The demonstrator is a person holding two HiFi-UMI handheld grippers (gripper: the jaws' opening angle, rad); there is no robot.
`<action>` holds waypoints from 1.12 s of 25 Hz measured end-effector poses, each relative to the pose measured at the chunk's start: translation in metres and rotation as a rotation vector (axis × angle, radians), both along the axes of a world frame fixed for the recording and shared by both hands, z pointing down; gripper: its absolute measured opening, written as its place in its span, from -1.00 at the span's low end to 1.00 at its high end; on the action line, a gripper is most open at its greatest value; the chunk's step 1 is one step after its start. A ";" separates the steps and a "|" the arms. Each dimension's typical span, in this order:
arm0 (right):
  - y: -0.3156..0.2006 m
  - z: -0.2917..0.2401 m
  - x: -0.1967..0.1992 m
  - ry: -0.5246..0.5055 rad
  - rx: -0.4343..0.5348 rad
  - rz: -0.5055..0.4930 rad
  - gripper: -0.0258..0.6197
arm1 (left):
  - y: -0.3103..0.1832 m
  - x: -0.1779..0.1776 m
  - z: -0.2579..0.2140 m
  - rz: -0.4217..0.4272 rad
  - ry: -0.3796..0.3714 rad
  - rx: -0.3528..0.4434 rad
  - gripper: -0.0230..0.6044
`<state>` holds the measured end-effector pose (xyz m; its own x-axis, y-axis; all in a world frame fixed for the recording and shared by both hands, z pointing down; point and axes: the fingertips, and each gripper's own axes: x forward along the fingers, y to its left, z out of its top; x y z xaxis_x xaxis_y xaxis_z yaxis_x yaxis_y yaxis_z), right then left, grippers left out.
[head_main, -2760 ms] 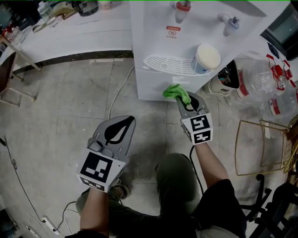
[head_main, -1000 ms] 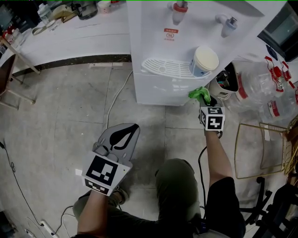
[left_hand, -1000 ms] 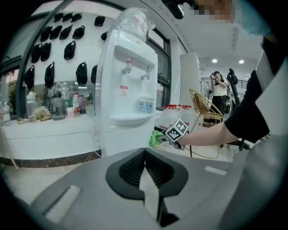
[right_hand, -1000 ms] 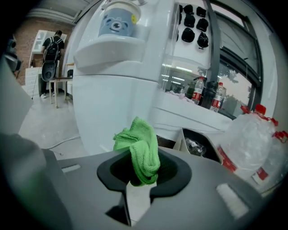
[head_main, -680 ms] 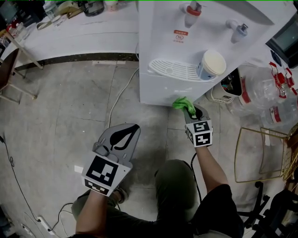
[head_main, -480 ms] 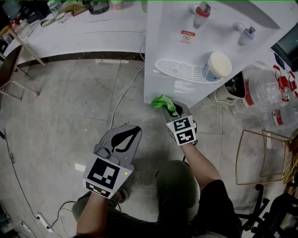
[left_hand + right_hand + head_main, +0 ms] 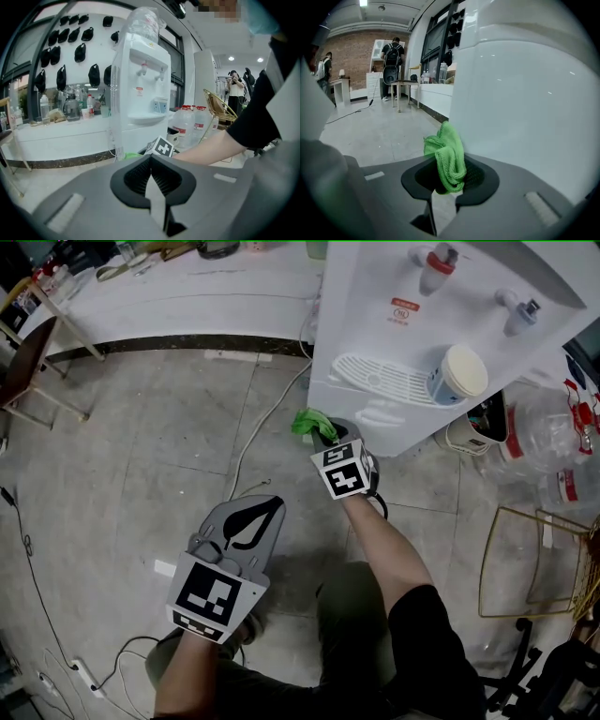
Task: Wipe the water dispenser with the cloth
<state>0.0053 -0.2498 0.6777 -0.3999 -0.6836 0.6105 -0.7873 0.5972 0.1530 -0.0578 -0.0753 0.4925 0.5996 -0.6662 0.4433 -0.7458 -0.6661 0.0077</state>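
Pinching the green cloth (image 7: 307,420) in the right gripper (image 7: 322,431), jaws drawn narrow on its lower fold, the rest bunched up and out past the tips. Points forward along the gripper's own line, long axis running from the jaws toward the foot of the water dispenser (image 7: 403,418). Sits low, at the near left corner of the dispenser's white front panel, close above the floor (image 7: 141,427).

From the right gripper view, lies just left of the curved white wall, the wad's right edge against the panel's outline. Cannot tell touching from barely apart. Puts nearly the whole width of the panel to the right of the cloth, and its height above. Probably calls for a sweep rightward along the panel or upward along the corner, with the wad pressed sideways into the plastic.

Worth noting for the dispenser: upright, long axis vertical, taps, drip tray (image 7: 375,379) and a white cup (image 7: 459,376) all facing the person.

Leaves the left gripper (image 7: 258,514) well apart, low and to the left over the floor, jaws closed together on nothing, aimed toward the dispenser from a distance. Makes the right hand clearly the nearer one.

Worth minding too: a white cable (image 7: 246,442) trailing over the floor just left of the cloth.
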 end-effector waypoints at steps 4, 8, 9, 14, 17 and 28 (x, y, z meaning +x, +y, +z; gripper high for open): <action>0.004 -0.002 0.033 -0.022 -0.001 0.056 -0.63 | -0.002 0.010 -0.003 0.018 0.007 0.011 -0.92; 0.009 -0.005 0.086 -0.026 -0.001 0.134 -0.63 | -0.001 0.024 -0.001 0.050 -0.003 0.007 -0.92; 0.010 -0.005 0.101 -0.022 -0.002 0.155 -0.63 | -0.001 0.027 0.000 0.057 -0.006 0.007 -0.92; 0.016 -0.004 0.178 0.014 -0.012 0.270 -0.62 | -0.002 0.039 0.004 0.076 -0.008 0.003 -0.92; 0.020 -0.003 0.218 0.040 -0.017 0.334 -0.62 | -0.002 0.048 0.005 0.093 -0.009 0.007 -0.92; 0.030 -0.001 0.294 0.058 -0.020 0.523 -0.63 | 0.003 0.052 0.014 0.111 -0.047 -0.007 -0.92</action>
